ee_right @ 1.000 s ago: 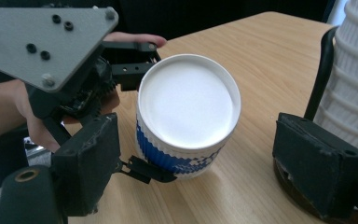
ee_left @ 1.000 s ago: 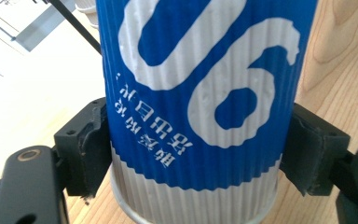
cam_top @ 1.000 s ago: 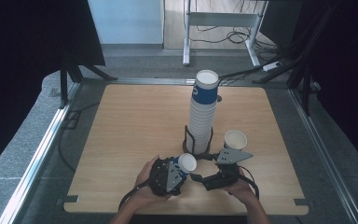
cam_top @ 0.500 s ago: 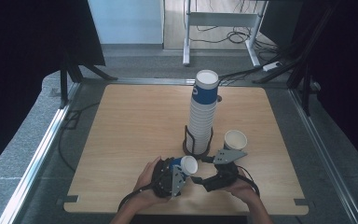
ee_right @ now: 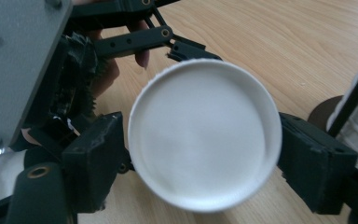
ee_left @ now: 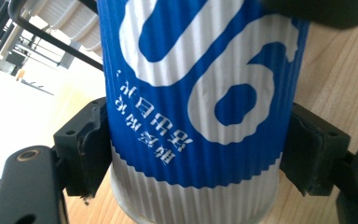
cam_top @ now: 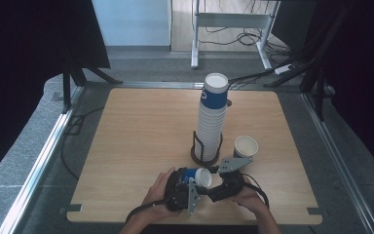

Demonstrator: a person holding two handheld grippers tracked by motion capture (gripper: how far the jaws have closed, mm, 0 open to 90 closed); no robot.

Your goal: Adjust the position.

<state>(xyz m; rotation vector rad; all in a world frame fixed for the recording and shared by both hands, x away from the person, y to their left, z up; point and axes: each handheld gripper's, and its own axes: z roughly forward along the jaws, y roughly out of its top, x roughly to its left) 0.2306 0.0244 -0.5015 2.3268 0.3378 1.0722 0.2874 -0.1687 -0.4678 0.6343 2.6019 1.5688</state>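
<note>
Blue paper cup (ee_left: 196, 107) between left gripper (ee_left: 193, 154) pads

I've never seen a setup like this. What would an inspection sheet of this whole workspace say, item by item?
Surface: wooden table, bare except around the cups.
Job's things: blue-and-white ribbed cup held on its side; its white round end faces the right gripper.
Clutter: tall cup stack in a black wire holder; single upright cup beside it.
Grippers: left gripper shut on the ribbed cup, fingers pressing its sides; right gripper has just been closing, its fingers at both sides of the white end.
Cables: one trails from each gripper; more lie on the floor behind the table.
Surroundings: grey floor, dark screens, metal frame legs.
</note>
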